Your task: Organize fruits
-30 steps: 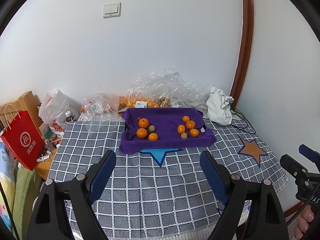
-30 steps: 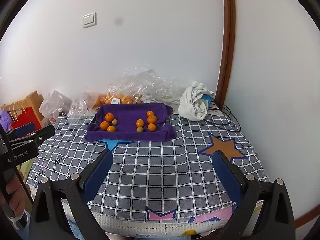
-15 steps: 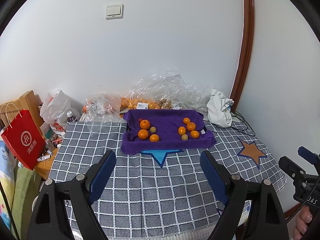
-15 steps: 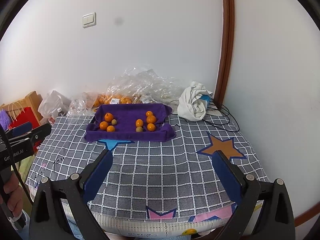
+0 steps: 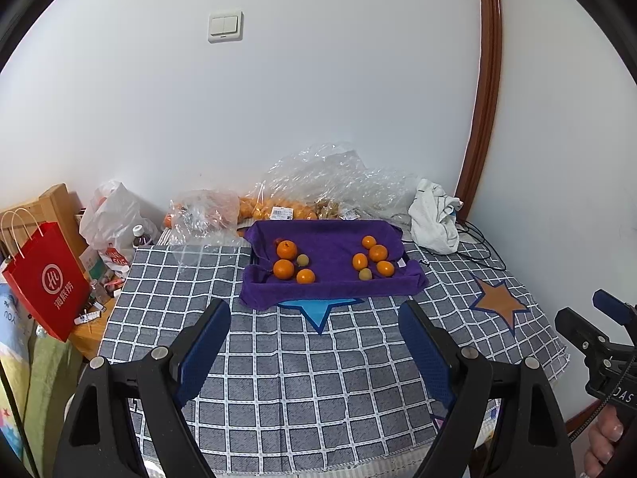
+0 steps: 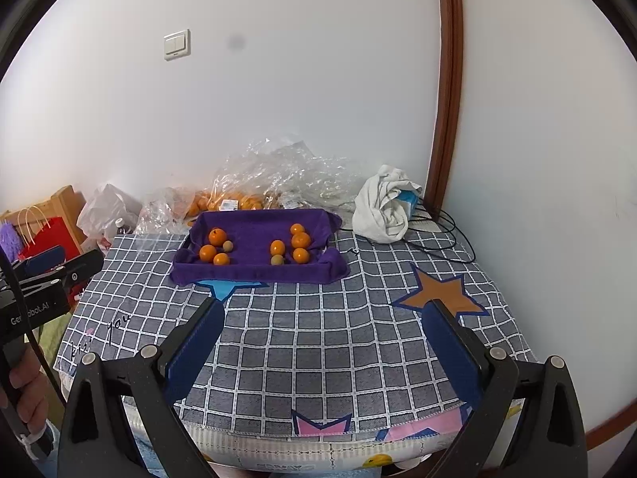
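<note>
Left tongs [image 5: 314,314]: I am holding these with the blue-padded jaws spread wide, nothing between them, hovering over the near part of the tabletop [image 5: 278,358].
Right tongs [image 6: 324,316]: I am holding these released as well, jaws standing far apart and gripping nothing, well short of the tray.
Tabletop cover: a grey cloth with a white grid [image 6: 318,338] is lying over the surface, carrying a blue star and an orange-brown star [image 6: 438,292].
Purple towel-lined tray [image 5: 330,290]: it is sitting at the far middle of the cloth, apart from both tongs.
Left fruit group: three round orange fruits [image 5: 284,269] and one small greenish-brown fruit [image 5: 303,259] are lying together in the left half of the tray.
Right fruit group: four smaller orange fruits [image 6: 300,240] and one small greenish-brown fruit [image 6: 277,260] are lying in the right half, with bare towel between the groups.
Behind the tray: crumpled clear plastic bags [image 5: 318,183] holding more orange fruit are resting against the wall.
Right rear: a bunched white cloth [image 6: 382,211] is lying beside black cables.
Left edge: a red paper bag with rope handles [image 5: 47,279] is standing off the tabletop.
Wall: a white two-rocker switch [image 5: 225,26] is showing above.
</note>
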Action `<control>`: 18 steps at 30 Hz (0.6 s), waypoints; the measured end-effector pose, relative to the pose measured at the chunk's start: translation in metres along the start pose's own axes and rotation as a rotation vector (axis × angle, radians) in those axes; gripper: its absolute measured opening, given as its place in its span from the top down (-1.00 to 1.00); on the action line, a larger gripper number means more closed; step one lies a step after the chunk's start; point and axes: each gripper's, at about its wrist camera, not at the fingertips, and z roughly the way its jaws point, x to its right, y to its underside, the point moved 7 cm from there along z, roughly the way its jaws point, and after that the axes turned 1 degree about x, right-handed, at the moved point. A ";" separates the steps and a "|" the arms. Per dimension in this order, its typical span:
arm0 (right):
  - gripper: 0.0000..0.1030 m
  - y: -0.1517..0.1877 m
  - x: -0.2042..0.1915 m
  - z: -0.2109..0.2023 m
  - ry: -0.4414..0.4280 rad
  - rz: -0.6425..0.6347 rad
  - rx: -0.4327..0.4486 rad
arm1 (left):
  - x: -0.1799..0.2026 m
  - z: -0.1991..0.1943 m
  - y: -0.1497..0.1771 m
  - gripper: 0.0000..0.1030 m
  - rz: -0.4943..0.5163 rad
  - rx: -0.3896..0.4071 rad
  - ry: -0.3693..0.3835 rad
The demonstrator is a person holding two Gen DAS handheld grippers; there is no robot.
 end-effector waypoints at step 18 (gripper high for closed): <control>-0.91 0.000 0.001 -0.003 0.000 0.000 0.010 | -0.002 -0.006 0.000 -0.67 -0.004 0.014 -0.005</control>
